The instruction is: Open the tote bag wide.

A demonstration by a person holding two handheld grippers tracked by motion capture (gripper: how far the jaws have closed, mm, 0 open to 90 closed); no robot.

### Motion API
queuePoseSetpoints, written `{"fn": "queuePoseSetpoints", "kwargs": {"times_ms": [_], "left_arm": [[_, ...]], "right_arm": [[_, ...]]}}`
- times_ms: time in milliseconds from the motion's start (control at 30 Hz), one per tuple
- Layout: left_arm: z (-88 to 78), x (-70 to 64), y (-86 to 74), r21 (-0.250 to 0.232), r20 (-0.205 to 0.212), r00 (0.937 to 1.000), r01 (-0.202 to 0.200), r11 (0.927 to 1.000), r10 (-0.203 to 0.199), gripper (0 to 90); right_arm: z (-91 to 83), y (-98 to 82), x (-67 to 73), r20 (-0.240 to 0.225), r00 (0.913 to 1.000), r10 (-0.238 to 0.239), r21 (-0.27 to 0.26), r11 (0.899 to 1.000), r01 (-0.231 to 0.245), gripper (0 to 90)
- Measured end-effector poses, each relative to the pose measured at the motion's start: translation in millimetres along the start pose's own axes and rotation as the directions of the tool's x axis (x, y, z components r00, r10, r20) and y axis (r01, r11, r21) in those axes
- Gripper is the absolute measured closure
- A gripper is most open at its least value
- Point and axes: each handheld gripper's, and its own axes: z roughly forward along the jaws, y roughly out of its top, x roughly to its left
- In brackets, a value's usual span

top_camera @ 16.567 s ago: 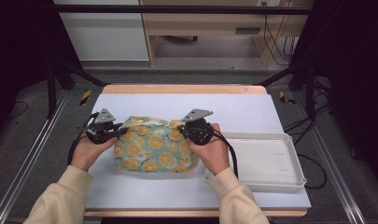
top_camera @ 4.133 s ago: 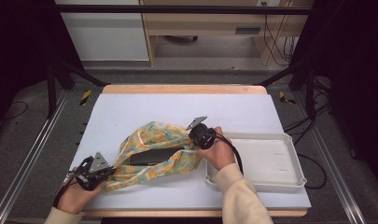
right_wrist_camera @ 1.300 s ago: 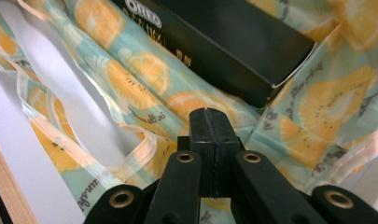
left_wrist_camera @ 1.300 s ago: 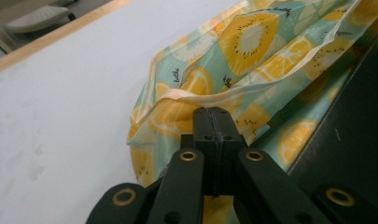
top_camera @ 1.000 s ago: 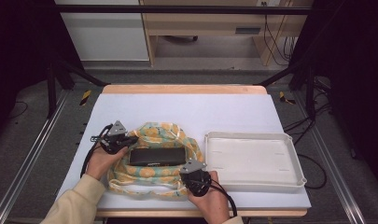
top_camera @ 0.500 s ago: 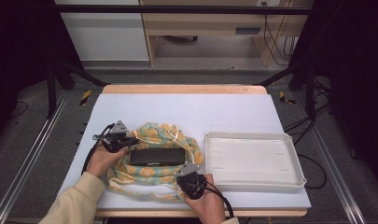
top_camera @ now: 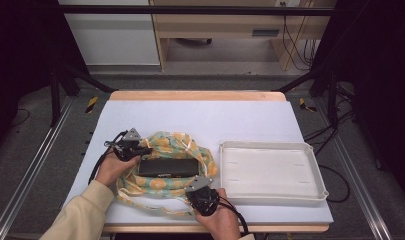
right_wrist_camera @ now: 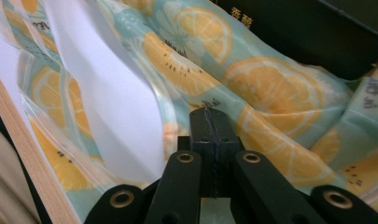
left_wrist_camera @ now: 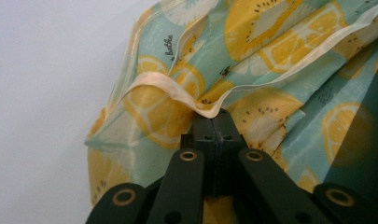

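Thin, limp, slippery lemon-print bag lower left of centre on the tabletop, black box lying in its mouth; left gripper pinched shut on the cream hem, right gripper clamped on the near edge—best held there.

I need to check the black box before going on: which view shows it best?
The high view: the whole black box lies there, ringed by the lemon-print cloth. The right gripper view catches one printed corner. In the left gripper view I cannot make it out.
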Motion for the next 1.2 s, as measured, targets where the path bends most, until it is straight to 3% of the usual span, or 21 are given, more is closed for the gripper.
{"fn": "queuePoseSetpoints", "kwargs": {"times_ms": [67,233,333,400,467,500,600,633,667,733,767,867,933,967,1200], "left_arm": [[-8.9,-4.6,3.7,-0.024,-0.028,0.9994,-0.02,0.9995,0.019,90.0],[-33.5,-12.5,9.0,-0.089,-0.047,0.9988,-0.019,0.9958,0.015,90.0],[-43.6,-16.4,8.6,-0.108,-0.046,0.9989,-0.017,0.994,0.012,89.2],[-58.6,-22.3,7.4,-0.154,-0.036,0.9993,0.009,0.988,-0.015,88.9],[-63.1,-25.1,7.3,-0.165,-0.041,0.999,0.01,0.9863,-0.017,88.8],[-72.4,-32.4,5.4,-0.174,-0.072,0.9971,0.011,0.9847,-0.023,88.7],[-87.7,-45.2,-4.3,-0.184,-0.127,0.9912,0.012,0.9829,-0.036,88.8],[-87.7,-45.2,-4.3,-0.184,-0.127,0.9912,0.012,0.9829,-0.036,88.7],[-98.6,-52.8,-12.2,-0.186,-0.166,0.985,0.014,0.9825,-0.045,88.5],[-103.3,-55.7,-16.0,-0.189,-0.173,0.9832,0.026,0.9817,-0.06,88.5],[-110.8,-62.0,-22.8,-0.201,-0.167,0.9818,0.056,0.9779,-0.091,88.4],[-113.7,-70.3,-28.1,-0.187,-0.183,0.9794,0.052,0.9809,-0.086,88.4],[-112.3,-78.3,-34.2,-0.166,-0.185,0.9794,0.05,0.9848,-0.081,87.9],[-108.2,-83.8,-39.9,-0.128,-0.192,0.9797,0.031,0.9912,-0.056,87.5],[-89.9,-79.3,-49.1,-0.047,-0.181,0.9828,0.031,0.9984,-0.039,88.2]], "right_arm": [[-4.7,1.1,-2.1,0.005,1.0,0.0,-0.018,1.0,0.0,90.0],[-25.5,7.2,-8.8,0.008,1.0,0.0,-0.086,0.996,0.0,90.0],[-35.5,12.4,-12.8,0.01,0.9998,-0.018,-0.114,0.993,0.019,90.0],[-42.8,17.7,-16.1,0.012,0.9995,-0.028,-0.135,0.99,0.03,90.0],[-46.8,20.7,-18.0,0.011,0.9993,-0.036,-0.147,0.988,0.037,90.0],[-54.5,28.3,-24.8,0.022,0.998,-0.059,-0.172,0.983,0.062,90.0],[-60.9,37.9,-38.7,0.046,0.9955,-0.083,-0.176,0.98,0.09,90.0],[-61.9,41.7,-44.6,0.055,0.9943,-0.091,-0.173,0.98,0.099,90.0],[-62.8,47.1,-51.9,0.063,0.9932,-0.098,-0.168,0.98,0.107,90.0],[-62.6,50.8,-56.1,0.066,0.9923,-0.104,-0.169,0.979,0.114,90.0],[-60.2,61.3,-65.4,0.07,0.9899,-0.123,-0.171,0.976,0.134,90.0],[-55.0,71.3,-73.3,0.069,0.9878,-0.14,-0.169,0.974,0.149,90.0],[-42.4,81.6,-83.0,0.055,0.9875,-0.148,-0.152,0.976,0.154,90.0],[-37.1,83.5,-85.7,0.055,0.9872,-0.15,-0.142,0.977,0.156,90.0],[-4.9,81.6,-106.4,0.069,0.9925,-0.101,-0.043,0.994,0.104,90.0]]}}
